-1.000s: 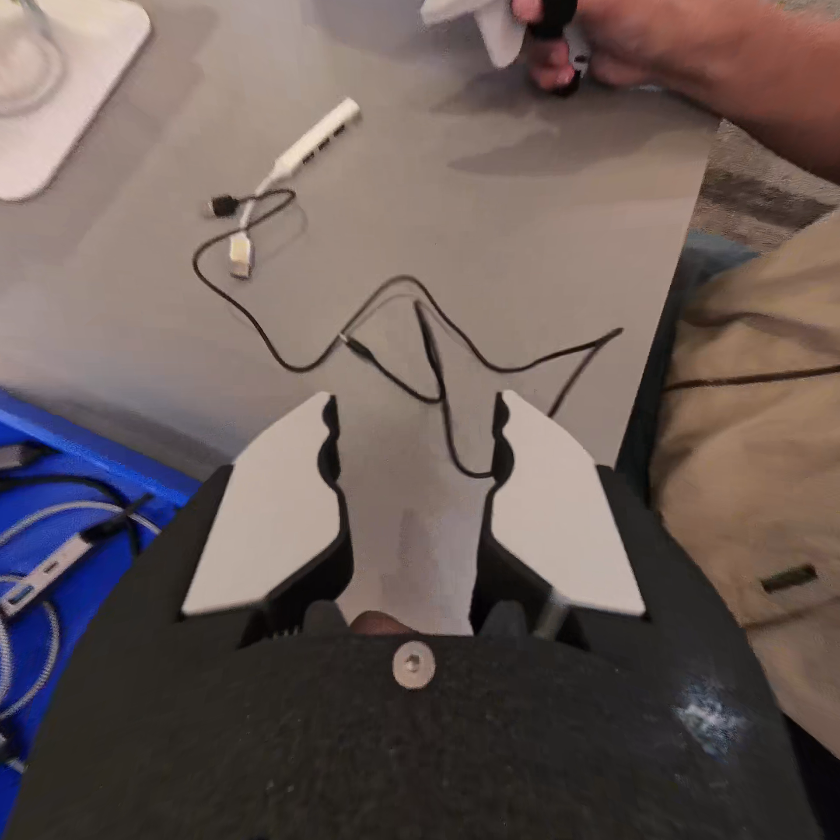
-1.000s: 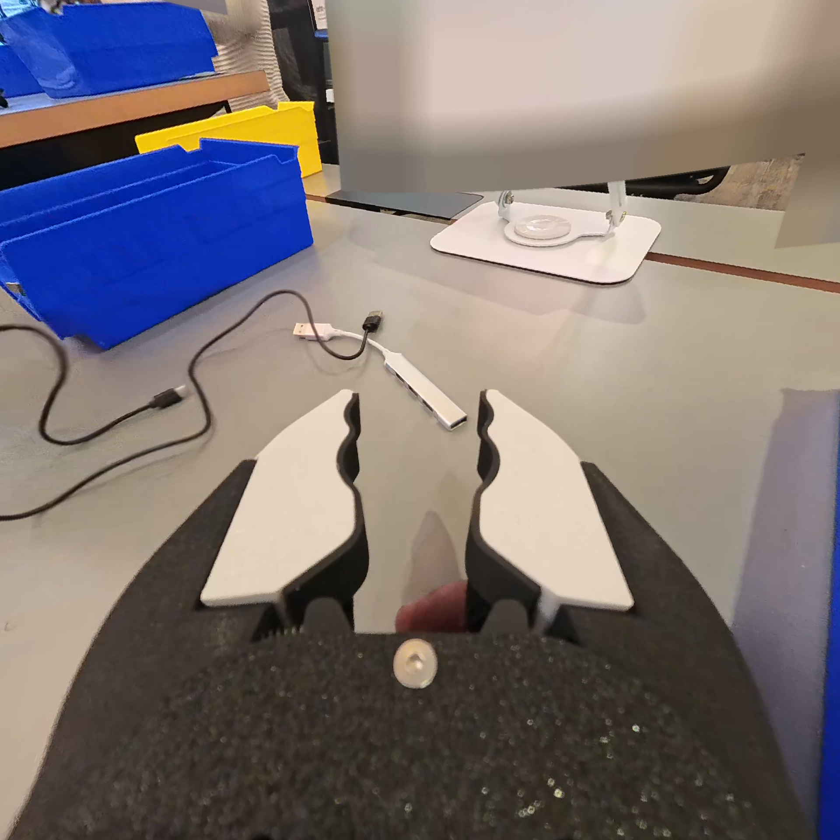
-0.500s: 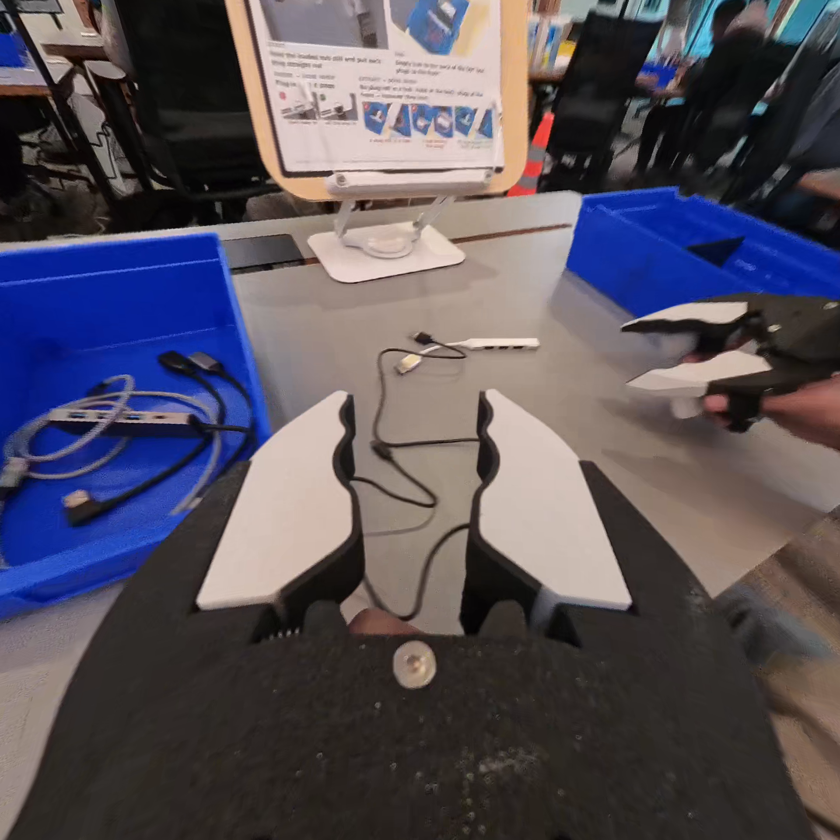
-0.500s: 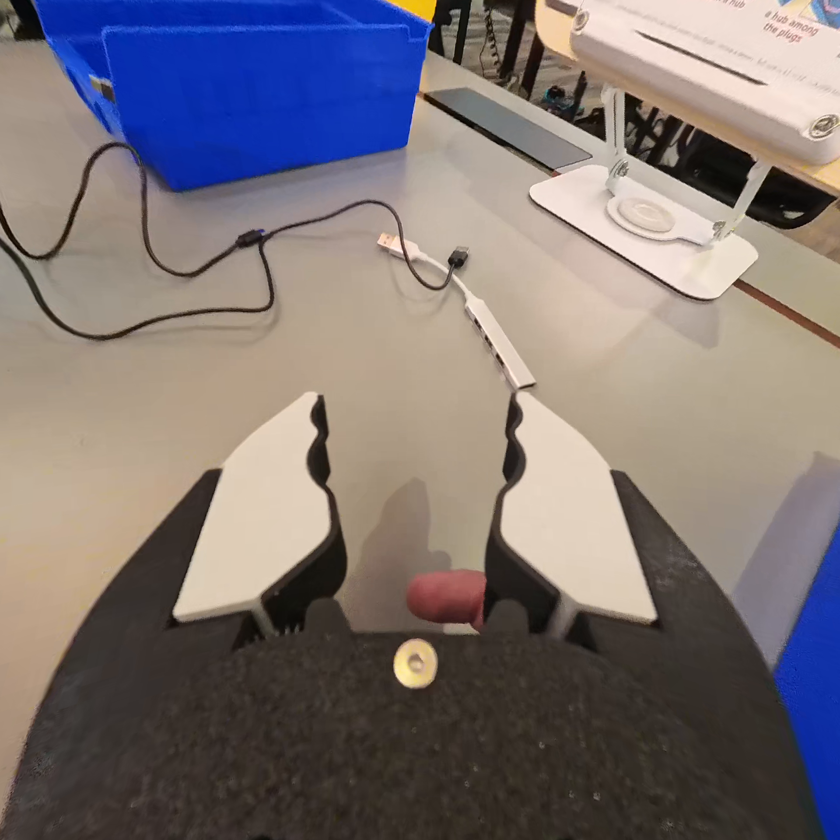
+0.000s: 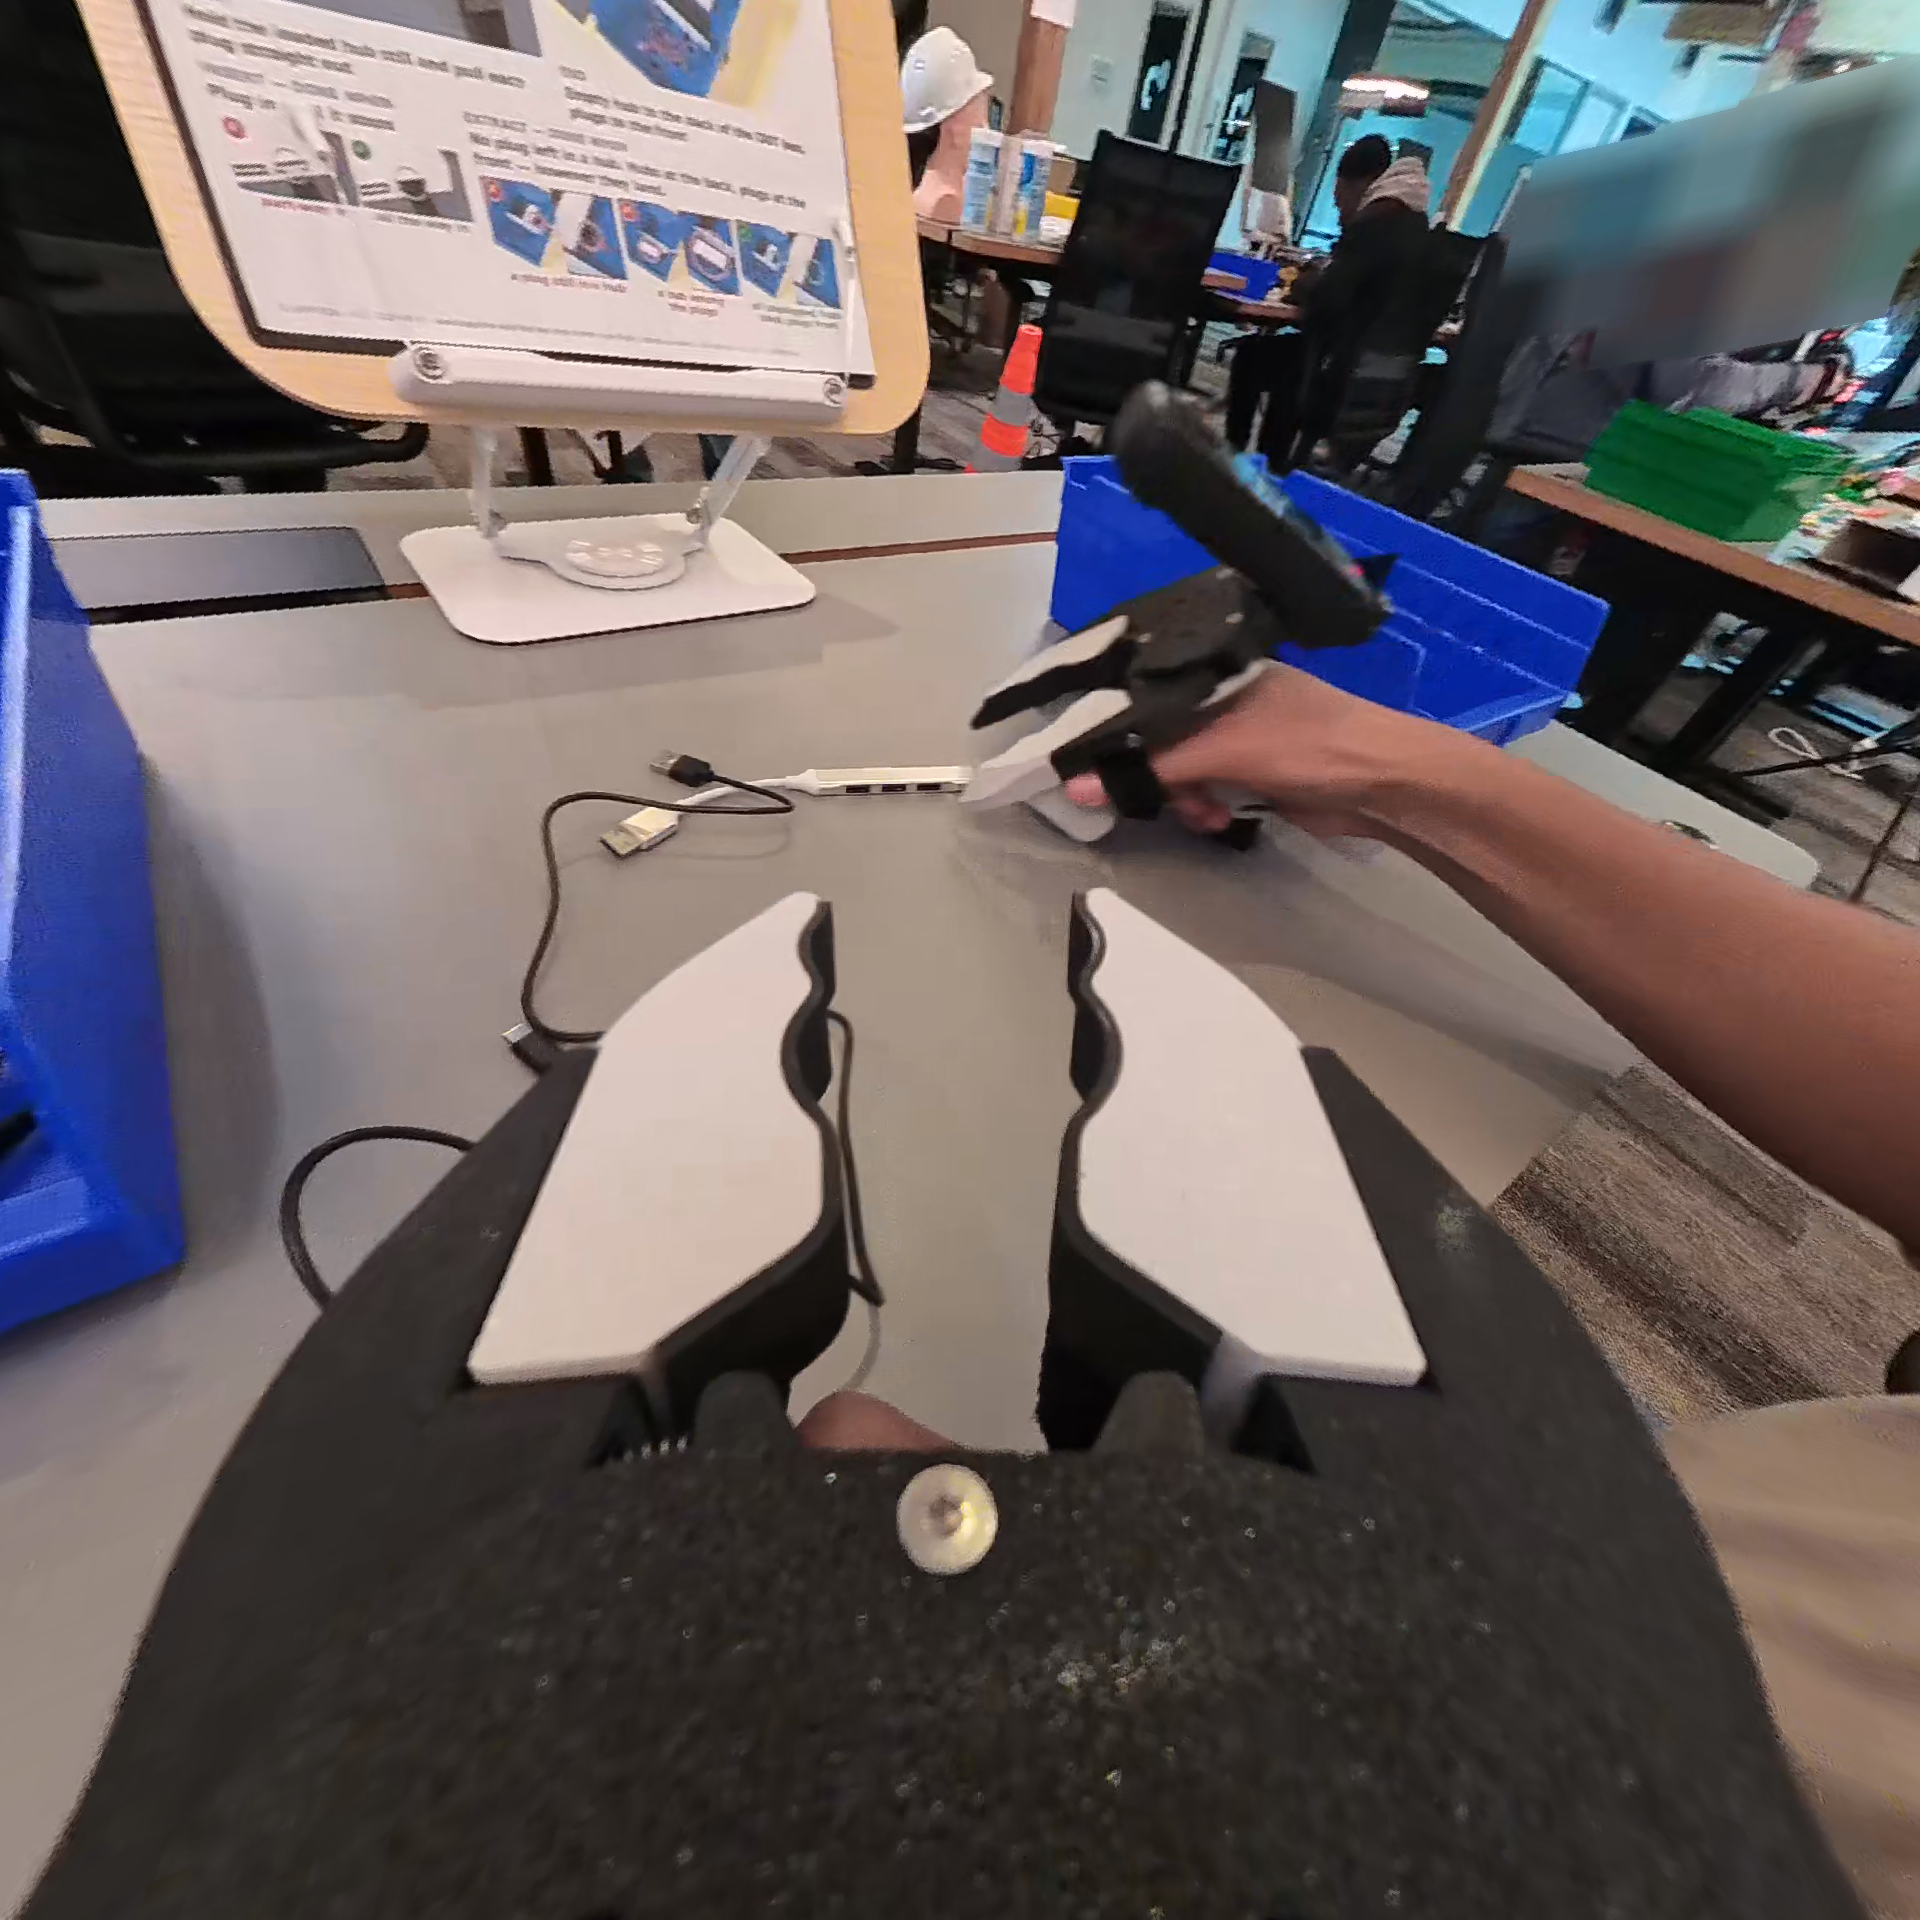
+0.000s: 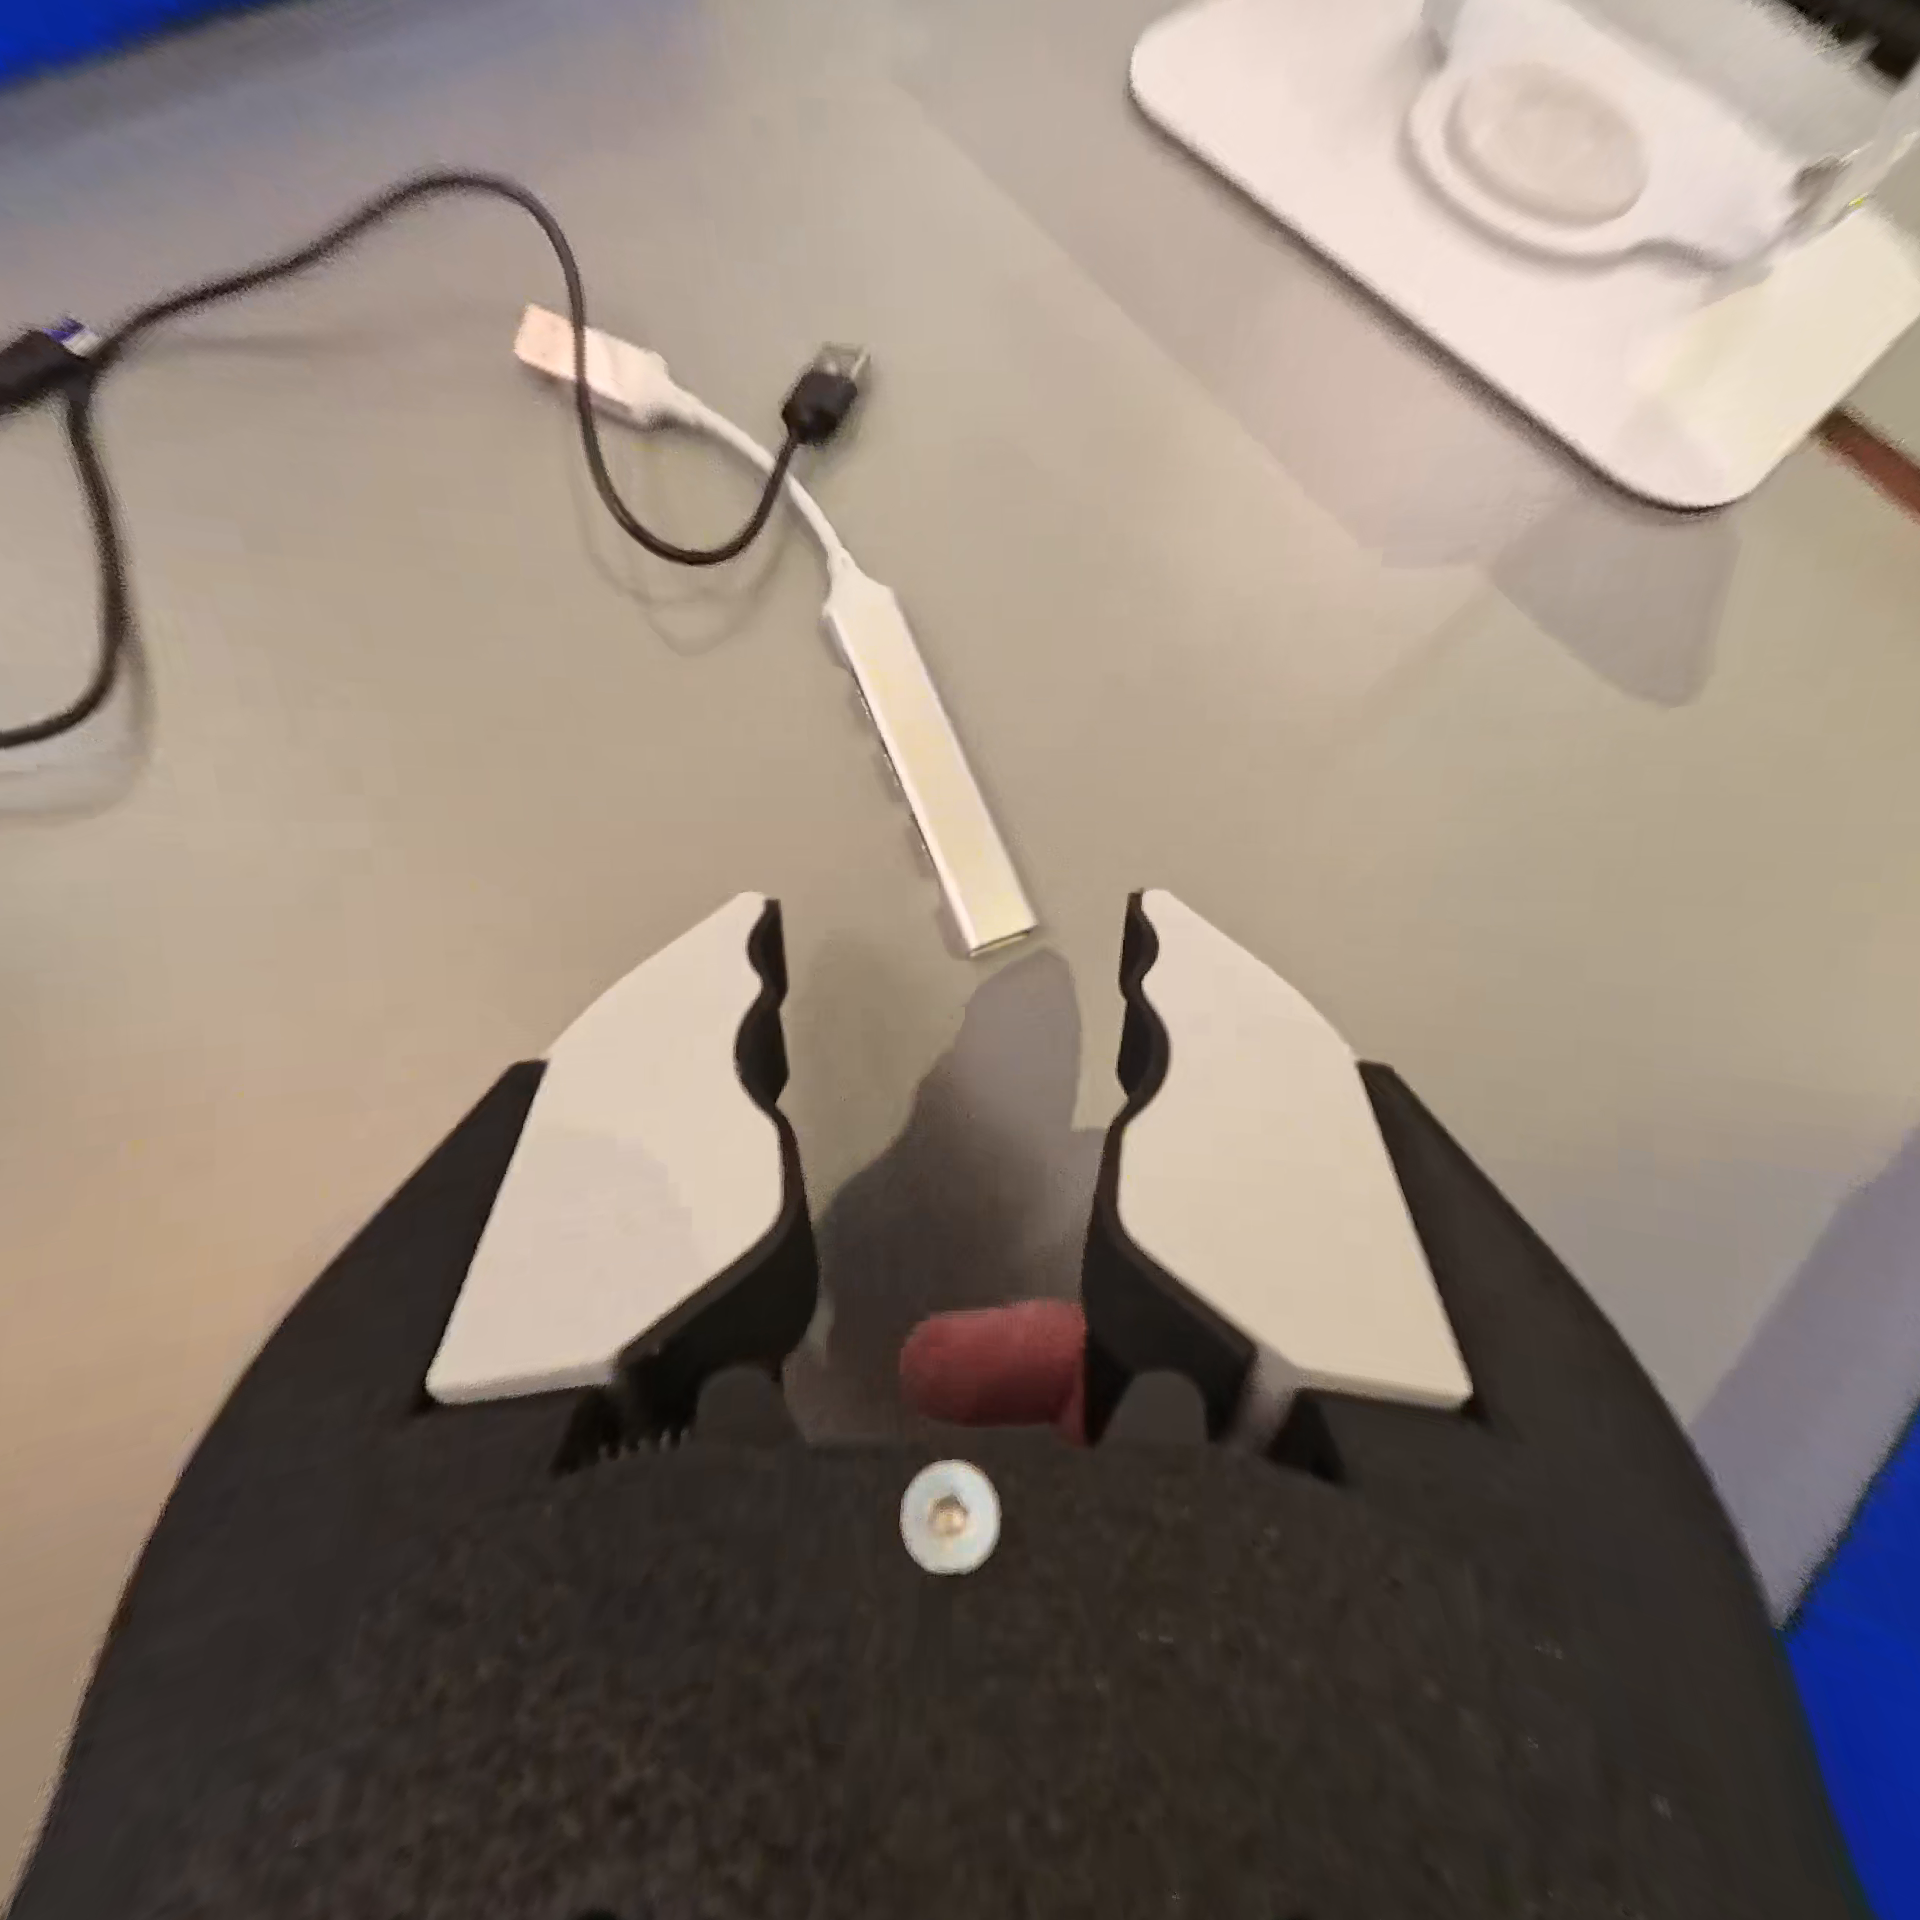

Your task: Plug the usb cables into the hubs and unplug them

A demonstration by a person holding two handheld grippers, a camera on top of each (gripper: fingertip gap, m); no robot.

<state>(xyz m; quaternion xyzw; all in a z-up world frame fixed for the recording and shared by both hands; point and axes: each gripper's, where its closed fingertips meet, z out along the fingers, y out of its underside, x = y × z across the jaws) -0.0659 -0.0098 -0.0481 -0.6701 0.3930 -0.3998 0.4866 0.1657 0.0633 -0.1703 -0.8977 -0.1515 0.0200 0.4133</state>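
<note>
We work on a grey worktop (image 5: 312,790). A white stand (image 5: 608,566) carrying an instruction board (image 5: 499,177) sits toward its far edge, a blue bin (image 5: 62,935) at its left edge and a second blue bin (image 5: 1455,634) at the far right. Behind the worktop the room holds more tables, black chairs, an orange cone (image 5: 1013,405), green bins (image 5: 1714,468) and a seated person. The hub (image 5: 894,781), a slim silver bar with a short white lead ending in a plug (image 5: 639,831), lies mid-worktop, nothing plugged into it. A black cable (image 5: 545,914) runs from the near edge up toward it; its plug (image 5: 681,769) lies free just beside the white lead, crossing over it in the right wrist view. Our right gripper (image 5: 982,753) is low over the worktop with its fingers spread and empty; the lower fingertip meets the hub's free end in the left wrist view, though we cannot tell whether it truly touches. In the right wrist view the hub (image 6: 925,790) ends just ahead of the right gripper (image 6: 951,904), slightly left of centre in the gap between the tips. Our left gripper (image 5: 951,904) hangs above the near edge, fingers apart and holding nothing, well apart from the hub, with the black cable passing beneath it.
</note>
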